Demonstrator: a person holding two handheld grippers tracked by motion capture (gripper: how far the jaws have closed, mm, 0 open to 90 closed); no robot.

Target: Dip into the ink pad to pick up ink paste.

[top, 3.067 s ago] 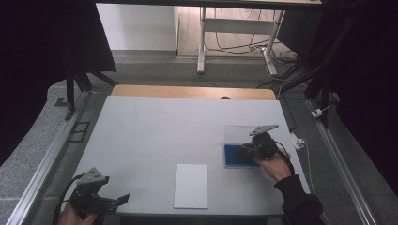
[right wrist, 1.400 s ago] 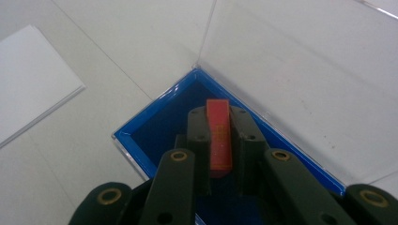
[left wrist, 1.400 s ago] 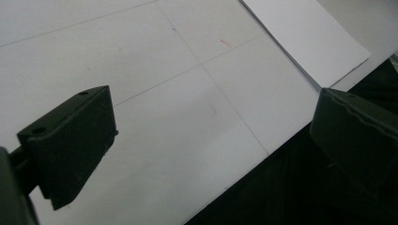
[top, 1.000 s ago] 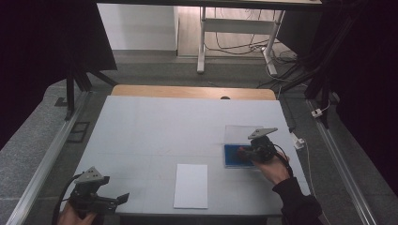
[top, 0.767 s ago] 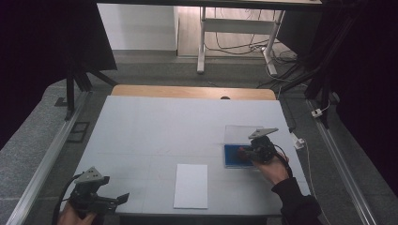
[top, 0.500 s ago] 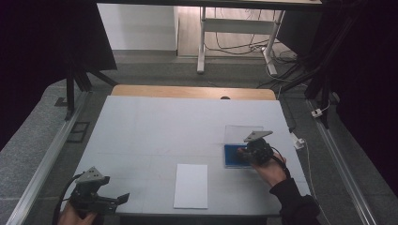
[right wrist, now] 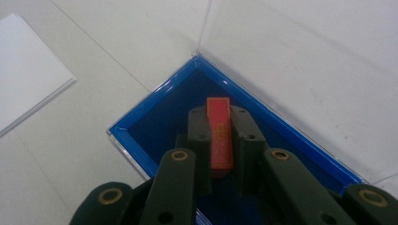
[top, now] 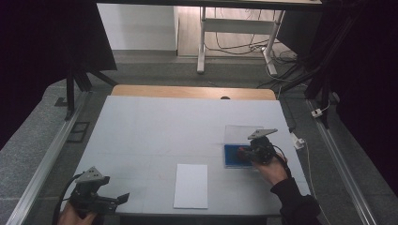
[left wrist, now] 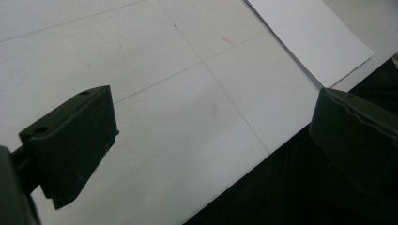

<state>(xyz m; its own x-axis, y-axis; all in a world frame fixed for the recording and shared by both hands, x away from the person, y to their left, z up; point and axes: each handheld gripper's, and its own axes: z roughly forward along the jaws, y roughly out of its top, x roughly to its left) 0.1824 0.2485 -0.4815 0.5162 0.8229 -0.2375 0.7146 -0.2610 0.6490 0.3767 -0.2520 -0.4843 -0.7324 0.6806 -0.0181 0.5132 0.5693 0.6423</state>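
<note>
Inside blue tray: red block (right wrist: 219, 138) with gold print, pinched between the two jaws of the right tongs, long axis pointing along the jaws; lower end hidden behind the jaw links.
Blue tray (right wrist: 141, 140): shallow, dark blue floor, bright blue rim, set on the right half of the bench, near its right edge; seen as a blue patch (top: 231, 154) in the high view.
Clear lid (right wrist: 300, 56): transparent panel, joined to the far rim of the blue tray, lying flat on the bench beyond it.
Right tongs (right wrist: 219, 119): pressed together on the red block, reaching down into the blue tray; in the high view (top: 245, 152) pointing left over the tray, grey three-cornered plate on top, held by a hand in a dark sleeve.
White sheet (top: 191, 185): flat on the bench near the front edge, between the two hands, well apart from the blue tray; one corner at the upper left of the right gripper view (right wrist: 28, 70); also at the upper right of the left gripper view (left wrist: 309, 37).
Left tongs (left wrist: 211, 136): spread wide, nothing between the jaws, held over the front left corner of the bench; in the high view (top: 123, 198) pointing right toward the white sheet.
Bench (top: 164, 126): pale grey top with thin ruled lines, wooden strip along the far edge.
</note>
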